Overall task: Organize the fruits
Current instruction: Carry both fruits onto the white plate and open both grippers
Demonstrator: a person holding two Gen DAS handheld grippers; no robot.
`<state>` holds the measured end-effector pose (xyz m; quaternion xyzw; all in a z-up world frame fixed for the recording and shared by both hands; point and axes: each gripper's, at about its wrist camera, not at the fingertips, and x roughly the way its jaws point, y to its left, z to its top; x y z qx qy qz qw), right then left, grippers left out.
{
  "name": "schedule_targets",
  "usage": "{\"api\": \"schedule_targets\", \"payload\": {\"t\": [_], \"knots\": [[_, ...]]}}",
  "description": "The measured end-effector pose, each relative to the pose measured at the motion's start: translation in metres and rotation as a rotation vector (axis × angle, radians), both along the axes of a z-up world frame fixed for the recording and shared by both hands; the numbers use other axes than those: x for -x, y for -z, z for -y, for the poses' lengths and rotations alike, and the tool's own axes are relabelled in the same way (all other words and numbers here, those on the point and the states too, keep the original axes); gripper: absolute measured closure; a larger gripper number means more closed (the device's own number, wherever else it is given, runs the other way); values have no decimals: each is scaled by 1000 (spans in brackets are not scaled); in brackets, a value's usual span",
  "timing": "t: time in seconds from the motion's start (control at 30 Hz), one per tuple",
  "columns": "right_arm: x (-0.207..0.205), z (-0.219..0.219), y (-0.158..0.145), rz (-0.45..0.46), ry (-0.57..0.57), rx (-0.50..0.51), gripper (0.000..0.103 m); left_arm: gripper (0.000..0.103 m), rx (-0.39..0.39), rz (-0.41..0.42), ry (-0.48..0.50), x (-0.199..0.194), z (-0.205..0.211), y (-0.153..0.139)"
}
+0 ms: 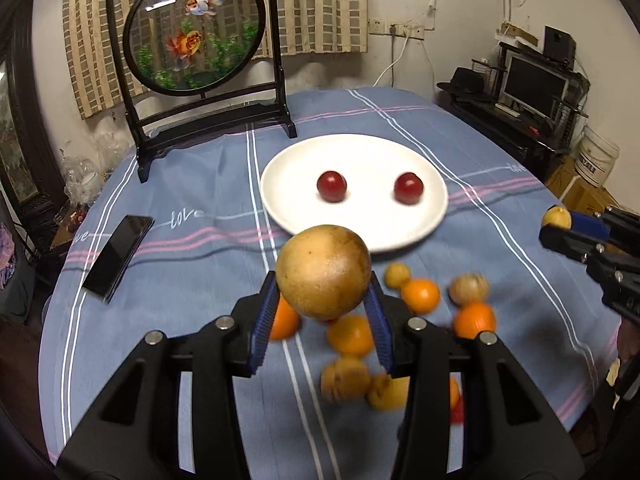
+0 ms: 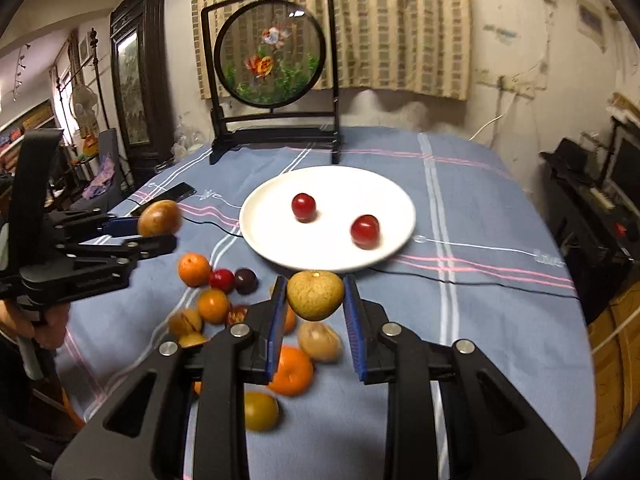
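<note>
The left gripper (image 1: pixel 324 304) is clamped on a round brown fruit (image 1: pixel 323 271) with no clear long axis; the right gripper (image 2: pixel 316 300) grips a smaller greenish-yellow fruit (image 2: pixel 315 295), stem dimple up. Both are held above the cloth just short of the white plate (image 1: pixel 288 168) — two red fruits (image 1: pixel 331 186) lie apart on it, the loose pile nearer than its rim.

- The loose fruit pile (image 1: pixel 404 320) is smeared with motion blur in both views, so the small brownish ones can't really be told apart.
- A red fruit (image 1: pixel 457 414) is mostly hidden behind the left gripper's frame.
- One orange (image 2: pixel 290 372) sits half behind the right gripper's blue pad.
- The right gripper (image 1: pixel 560 226) is cut off by the left view's edge.
</note>
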<state>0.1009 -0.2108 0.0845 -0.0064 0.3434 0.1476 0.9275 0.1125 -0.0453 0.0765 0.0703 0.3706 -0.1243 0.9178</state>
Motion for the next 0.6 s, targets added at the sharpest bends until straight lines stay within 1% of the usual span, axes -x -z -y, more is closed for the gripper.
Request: {"api": "schedule_targets", "payload": {"t": [0.07,0.1,0.2,0.27,0.4,0.53,0.6], "knots": [[-23,-4,3,-34,-12,-16,75,59,2,-8,13,-18,7,2],[-35,-6,6,-44,-8,-7,75,59,3,-22,18,-29,11,4],[-65,-13,15,-74,-3,8,75,59,-11,-68,-3,-59,20,16],[-83,-17,21,-87,2,30,75,59,-17,-96,-13,-78,22,25],[-121,-29,36,-103,7,109,75,59,-14,-140,-42,-107,23,42],[-150,-39,53,-131,-13,150,75,58,-16,-158,-57,-129,20,53],[-161,-42,58,-140,-20,158,75,59,-22,-145,-66,-137,18,54]]}}
